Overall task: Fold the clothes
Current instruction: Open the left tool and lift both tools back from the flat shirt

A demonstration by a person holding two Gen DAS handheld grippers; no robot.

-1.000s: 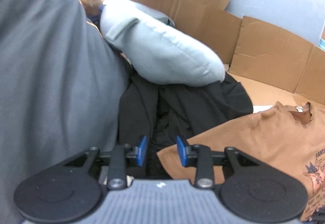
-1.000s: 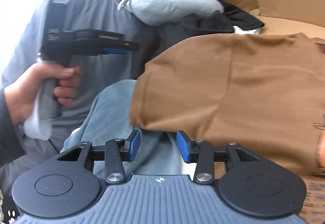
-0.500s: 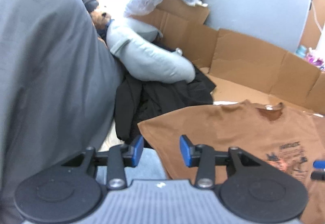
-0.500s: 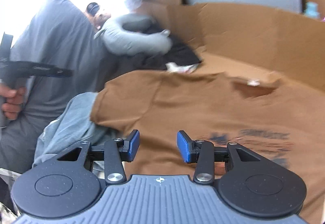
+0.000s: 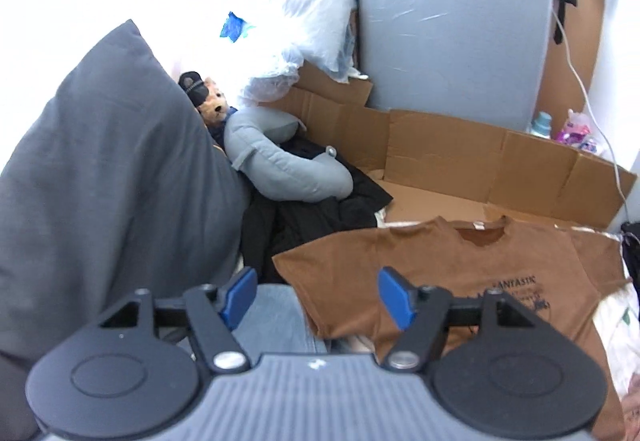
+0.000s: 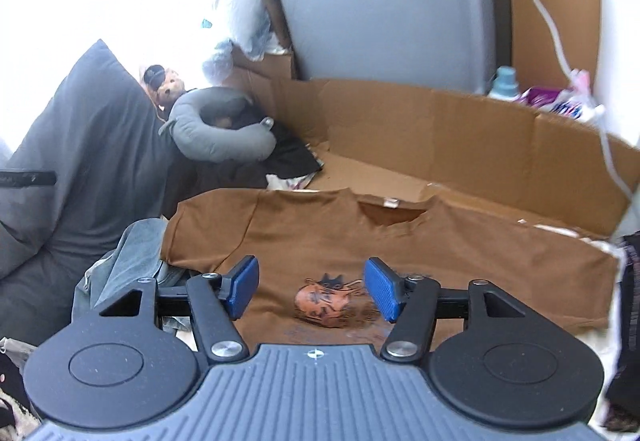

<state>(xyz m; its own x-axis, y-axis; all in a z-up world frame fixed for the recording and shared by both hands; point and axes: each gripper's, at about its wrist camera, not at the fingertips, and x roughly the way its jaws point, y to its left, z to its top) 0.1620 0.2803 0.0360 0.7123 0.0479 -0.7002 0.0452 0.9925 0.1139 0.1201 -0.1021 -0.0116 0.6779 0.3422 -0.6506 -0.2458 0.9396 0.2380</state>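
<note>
A brown T-shirt (image 5: 460, 269) lies spread flat, print side up, its collar toward the cardboard. In the right wrist view the same brown T-shirt (image 6: 400, 241) shows an orange printed figure (image 6: 320, 303) on its chest. My left gripper (image 5: 318, 295) hangs open above the shirt's left sleeve edge, nothing between its blue pads. My right gripper (image 6: 310, 289) is open too, raised over the chest print and holding nothing. A light blue-grey garment (image 6: 128, 265) lies bunched beside the left sleeve.
A large grey pillow (image 5: 100, 181) stands at the left. A grey neck pillow (image 5: 288, 169), a teddy bear (image 5: 214, 107) and dark clothes (image 5: 320, 209) lie behind the shirt. Flattened cardboard (image 5: 460, 157) lines the back, with a wrapped mattress (image 5: 448, 21) upright behind it.
Both grippers have pulled back and up from the shirt's left edge, and their jaws have opened wider. The shirt now lies spread flat with collar and print showing.
</note>
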